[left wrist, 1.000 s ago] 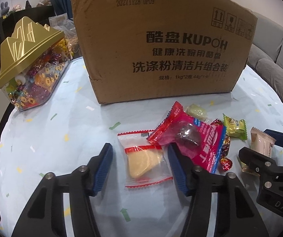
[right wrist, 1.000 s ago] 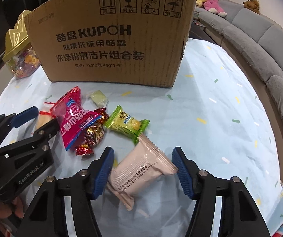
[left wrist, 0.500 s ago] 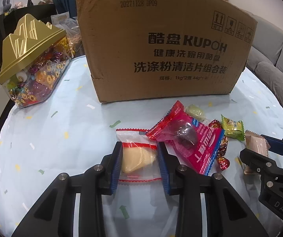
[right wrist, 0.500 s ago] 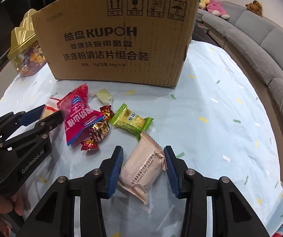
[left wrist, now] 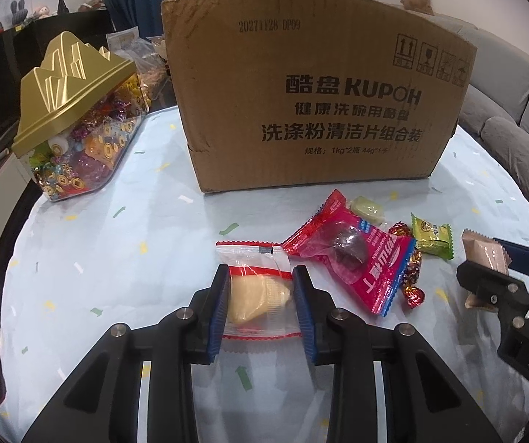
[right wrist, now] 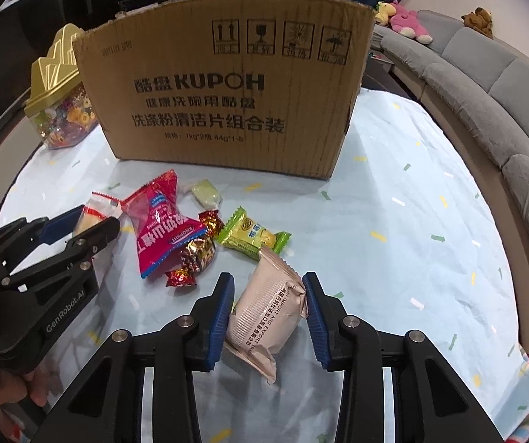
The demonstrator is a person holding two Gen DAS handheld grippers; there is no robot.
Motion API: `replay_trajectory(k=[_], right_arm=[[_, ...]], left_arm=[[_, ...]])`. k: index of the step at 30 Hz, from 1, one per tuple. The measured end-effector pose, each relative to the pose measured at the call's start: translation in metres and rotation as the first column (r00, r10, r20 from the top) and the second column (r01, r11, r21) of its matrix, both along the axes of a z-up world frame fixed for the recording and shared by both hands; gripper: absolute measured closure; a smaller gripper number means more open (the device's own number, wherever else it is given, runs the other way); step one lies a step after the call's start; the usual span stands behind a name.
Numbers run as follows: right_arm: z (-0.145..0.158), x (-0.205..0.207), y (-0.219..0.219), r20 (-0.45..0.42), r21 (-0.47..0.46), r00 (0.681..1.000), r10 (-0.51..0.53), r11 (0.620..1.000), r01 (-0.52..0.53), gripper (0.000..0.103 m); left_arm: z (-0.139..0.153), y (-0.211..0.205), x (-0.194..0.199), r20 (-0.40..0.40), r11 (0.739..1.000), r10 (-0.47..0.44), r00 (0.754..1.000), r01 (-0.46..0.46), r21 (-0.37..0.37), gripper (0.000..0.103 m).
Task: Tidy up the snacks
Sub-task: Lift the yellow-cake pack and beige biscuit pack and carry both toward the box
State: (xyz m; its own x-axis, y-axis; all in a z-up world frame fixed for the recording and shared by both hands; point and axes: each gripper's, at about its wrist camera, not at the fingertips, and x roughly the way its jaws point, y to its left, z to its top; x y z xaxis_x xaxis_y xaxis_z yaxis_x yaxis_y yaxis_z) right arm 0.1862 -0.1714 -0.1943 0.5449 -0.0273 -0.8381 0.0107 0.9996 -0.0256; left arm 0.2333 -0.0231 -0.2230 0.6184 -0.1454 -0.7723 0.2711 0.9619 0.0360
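- Since a second ago, when both pairs of jaws stood wide, you have brought each in around a snack, and neither hand has shifted much across the tablecloth (left wrist: pixel 116 258).
- Your right gripper (right wrist: pixel 268 284) is closing on the beige packet (right wrist: pixel 264 317). The packet lies between the blue pads with both pads touching its sides, and it rests on the cloth in front of the cardboard box (right wrist: pixel 227 85).
- Your left gripper (left wrist: pixel 260 277) now has its pads pressed against the clear packet (left wrist: pixel 260 295) with the pale yellow piece inside. This packet also lies on the cloth, just left of the red packet (left wrist: pixel 353 258).
- You seem to have two grips ready at once, so the lift toward a container looks like the next step, and nothing has been sorted yet.
- You cannot see into the box from either wrist. Its open top is out of view, so its contents and free room are unknown.
- You see the gold-lidded candy jar (left wrist: pixel 76 129) closed, and in the right wrist view the box cuts part of it off.
- The red packet overlaps the foil-wrapped candies (left wrist: pixel 412 291), so their count is unclear.
- The green packet (left wrist: pixel 430 236) and the pale green sweet (left wrist: pixel 367 208) lie loose, and their print is too small to read.
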Motion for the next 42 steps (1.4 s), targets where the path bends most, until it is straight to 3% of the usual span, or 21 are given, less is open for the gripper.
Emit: replay_trajectory(k=[24,42], right_arm=[[0.060,-0.016,-0.001,0.135,0.020,0.991,0.023,0.999,-0.026,0.064],[0.097,-0.021,0.003,0.203,0.026,0.978,0.042,0.998,-0.048,0.064]], left_arm=[[0.058,0.007,-0.036,0.070,0.998,0.061,0.996,-0.062,0.010,0.069],[0.100,0.003,-0.039,0.114,0.997,0.075,0.991,-0.075,-0.009,0.069]])
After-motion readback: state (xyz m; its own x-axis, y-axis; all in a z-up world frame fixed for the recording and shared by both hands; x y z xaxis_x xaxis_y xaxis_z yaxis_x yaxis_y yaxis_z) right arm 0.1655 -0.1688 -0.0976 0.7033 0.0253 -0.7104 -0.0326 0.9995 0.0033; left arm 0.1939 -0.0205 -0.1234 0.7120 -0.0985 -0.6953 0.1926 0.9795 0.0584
